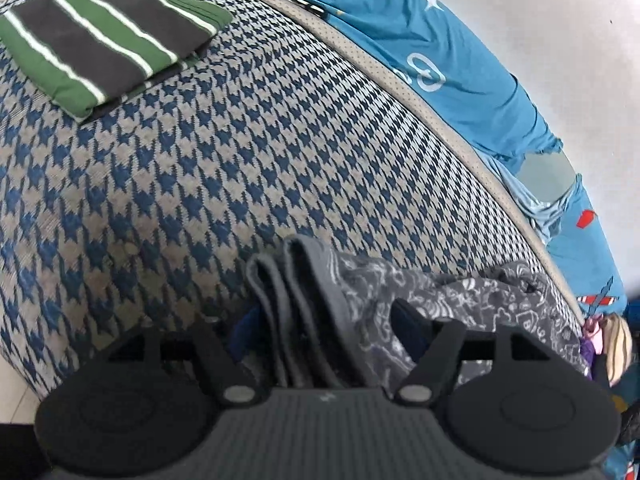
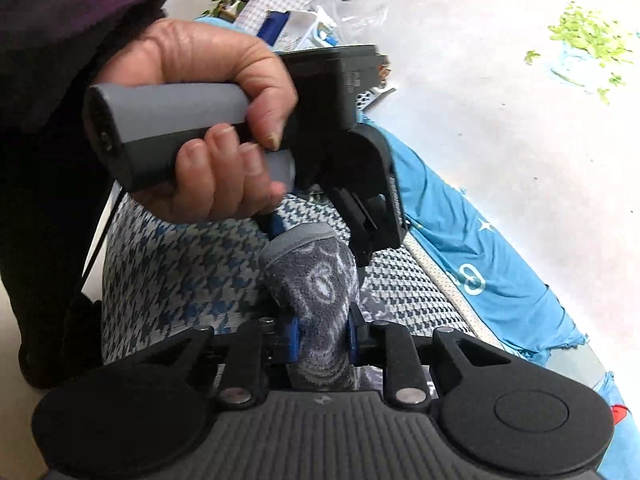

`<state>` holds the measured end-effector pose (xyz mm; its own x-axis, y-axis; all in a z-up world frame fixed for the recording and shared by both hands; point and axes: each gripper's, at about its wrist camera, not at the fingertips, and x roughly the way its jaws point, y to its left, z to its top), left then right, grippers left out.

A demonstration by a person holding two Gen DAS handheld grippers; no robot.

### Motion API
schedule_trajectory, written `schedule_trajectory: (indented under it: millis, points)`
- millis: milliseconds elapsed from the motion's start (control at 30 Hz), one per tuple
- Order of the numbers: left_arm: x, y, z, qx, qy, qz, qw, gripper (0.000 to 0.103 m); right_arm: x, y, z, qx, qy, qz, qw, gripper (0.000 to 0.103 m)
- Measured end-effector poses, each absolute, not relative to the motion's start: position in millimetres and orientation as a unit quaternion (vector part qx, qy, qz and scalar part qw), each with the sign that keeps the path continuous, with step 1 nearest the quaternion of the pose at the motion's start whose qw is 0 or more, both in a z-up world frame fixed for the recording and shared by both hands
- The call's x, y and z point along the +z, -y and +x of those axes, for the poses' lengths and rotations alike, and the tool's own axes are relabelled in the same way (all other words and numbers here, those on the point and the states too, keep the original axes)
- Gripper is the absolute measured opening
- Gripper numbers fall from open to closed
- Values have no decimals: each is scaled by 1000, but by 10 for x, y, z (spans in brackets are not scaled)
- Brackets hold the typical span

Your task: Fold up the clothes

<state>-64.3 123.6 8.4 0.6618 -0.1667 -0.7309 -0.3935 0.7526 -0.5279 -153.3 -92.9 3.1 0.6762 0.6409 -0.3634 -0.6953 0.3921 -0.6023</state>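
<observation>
The right tongs [image 2: 322, 344] were clamped on the grey patterned garment [image 2: 316, 292], with the blue pads [image 2: 294, 344] pressed against both sides of a bunched, rolled section; this grip appeared intended to keep the folded bundle from springing apart while the other side was released. The left tongs [image 1: 324, 332] stood apart, their fingers on either side of the stacked folded edges of the same garment [image 1: 304, 300] without pressing them, so the cloth lay between them unheld. In the right wrist view, the person's left hand [image 2: 200, 120] gripped the handle of the left tool and held it tilted down over the cloth, with a dark purple sleeve [image 2: 72, 12] above it. The garment rested on a houndstooth-covered cushion [image 1: 200, 160], at the near edge and toward the right-hand side in the left wrist view, probably because that edge lay closest to the person. A folded green-and-grey striped garment [image 1: 100, 40] lay well apart at the far left corner of the cushion, judged to be a finished item set clear of the working area. Beyond the cushion's piped far edge, a blue printed sheet [image 1: 460, 60] was draped against a pale wall [image 1: 560, 20]. No container could be made out, and the small items at the top of the right wrist view were too indistinct to identify.
</observation>
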Motion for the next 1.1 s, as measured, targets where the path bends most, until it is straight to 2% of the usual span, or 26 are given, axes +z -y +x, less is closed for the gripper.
schedule_trajectory:
  millis: [300,367,400,433,467,500,600,867,1100]
  points:
    - [83,-1186,-639,45,-414,-372,830,75,91,1034,-1428,395,-46,-340,852,20]
    - [49,-1165,-627,48,-419,-376,825,70,103,1049,-1411,390,-41,-337,856,20]
    - [36,-1160,-626,47,-419,-384,822,60,108,1061,-1406,389,-39,-335,857,20]
    - [25,-1158,-629,45,-418,-394,818,45,124,1059,-1371,389,-39,-333,858,20]
    - [14,-1160,-630,42,-416,-404,814,38,142,1059,-1384,388,-38,-332,859,20]
    - [10,-1155,-635,40,-413,-413,811,27,159,1061,-1398,387,-38,-332,859,20]
    - [60,-1095,-658,45,-405,-410,816,20,182,1132,-1407,383,-34,-329,862,20]
    - [461,-799,-580,45,-366,-380,848,17,372,1371,-1356,351,-16,-306,885,20]
    - [914,-251,-308,25,-341,-326,881,17,540,1672,-1228,298,-1,-265,917,20]
